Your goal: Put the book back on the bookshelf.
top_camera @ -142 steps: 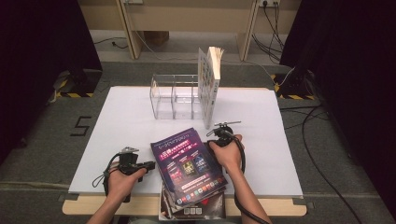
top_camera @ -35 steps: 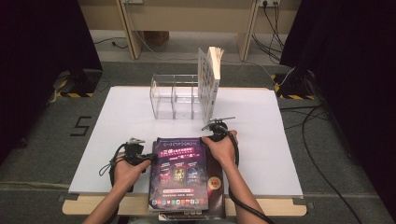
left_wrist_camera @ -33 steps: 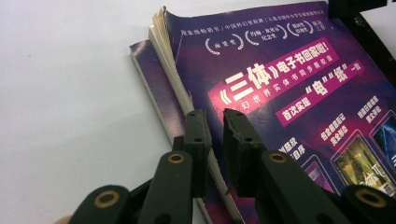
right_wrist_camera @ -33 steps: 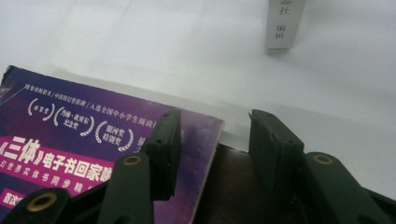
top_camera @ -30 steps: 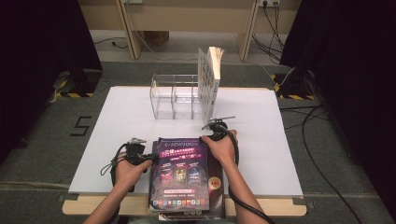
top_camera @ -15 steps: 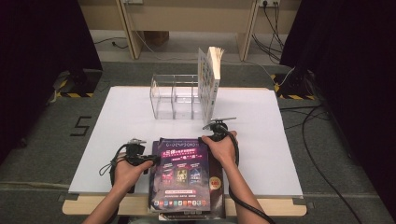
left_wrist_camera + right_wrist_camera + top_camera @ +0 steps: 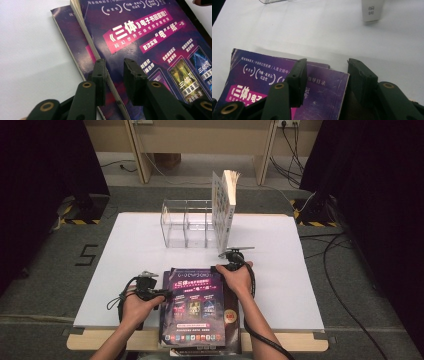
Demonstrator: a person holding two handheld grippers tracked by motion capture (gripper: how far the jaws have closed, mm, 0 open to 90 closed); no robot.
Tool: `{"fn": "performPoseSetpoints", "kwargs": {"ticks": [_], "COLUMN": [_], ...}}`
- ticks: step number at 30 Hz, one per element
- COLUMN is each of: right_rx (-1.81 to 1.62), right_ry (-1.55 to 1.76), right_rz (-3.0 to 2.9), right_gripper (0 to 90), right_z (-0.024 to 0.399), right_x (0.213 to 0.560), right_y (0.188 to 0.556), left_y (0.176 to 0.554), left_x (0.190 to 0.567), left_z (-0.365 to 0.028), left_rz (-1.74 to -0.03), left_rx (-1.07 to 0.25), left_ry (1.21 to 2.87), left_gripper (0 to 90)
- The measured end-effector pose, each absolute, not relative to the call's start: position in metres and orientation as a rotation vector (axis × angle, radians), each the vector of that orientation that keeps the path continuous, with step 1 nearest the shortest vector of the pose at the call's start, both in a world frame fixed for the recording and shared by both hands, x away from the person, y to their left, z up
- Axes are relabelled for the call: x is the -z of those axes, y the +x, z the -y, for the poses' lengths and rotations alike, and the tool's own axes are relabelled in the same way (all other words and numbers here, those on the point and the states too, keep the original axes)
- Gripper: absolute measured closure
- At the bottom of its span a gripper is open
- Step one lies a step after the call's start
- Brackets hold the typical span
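Clearly the left gripper (image 7: 113,77), jaws just eased part-open astride the top purple book's (image 7: 150,40) page edge, should re-close squarely while the right gripper (image 7: 327,80), wide and unclamped over the far corner, steadies the stack.

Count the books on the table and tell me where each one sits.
4 visible: a top purple book, a second purple book beneath it, a dark brown book at the bottom, and a white book upright beside the clear rack. The stack may hide more.
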State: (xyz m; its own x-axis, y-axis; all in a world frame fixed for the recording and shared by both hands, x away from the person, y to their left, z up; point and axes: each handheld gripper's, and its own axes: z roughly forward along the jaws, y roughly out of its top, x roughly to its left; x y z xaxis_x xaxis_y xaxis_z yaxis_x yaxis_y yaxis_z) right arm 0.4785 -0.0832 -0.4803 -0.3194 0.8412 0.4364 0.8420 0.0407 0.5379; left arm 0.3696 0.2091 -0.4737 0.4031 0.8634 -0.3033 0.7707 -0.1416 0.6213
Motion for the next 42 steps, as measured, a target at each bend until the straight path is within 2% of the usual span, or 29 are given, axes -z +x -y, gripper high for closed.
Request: {"fn": "performPoseSetpoints", "kwargs": {"ticks": [8, 14, 24, 42], "right_rx": [1.183, 1.220, 1.155, 1.140], "right_ry": [-1.854, -1.836, -1.822, -1.821], "right_rz": [2.319, 2.385, 2.333, 2.239], "right_gripper": [63.5, 67.7, 58.4, 51.3], "right_z": [0.083, 0.081, 0.093, 0.098], "right_x": [0.471, 0.459, 0.467, 0.476], "right_y": [0.474, 0.466, 0.461, 0.460], "left_y": [0.370, 0.369, 0.368, 0.367], "left_x": [0.473, 0.472, 0.472, 0.472], "left_z": [-0.208, -0.207, -0.204, -0.203], "left_rz": [-1.398, -1.396, -1.382, -1.377], "left_rx": [-0.177, -0.189, -0.212, -0.224], "left_ry": [1.958, 1.969, 1.982, 1.985], "left_gripper": [71.3, 71.6, 72.9, 73.0]}}
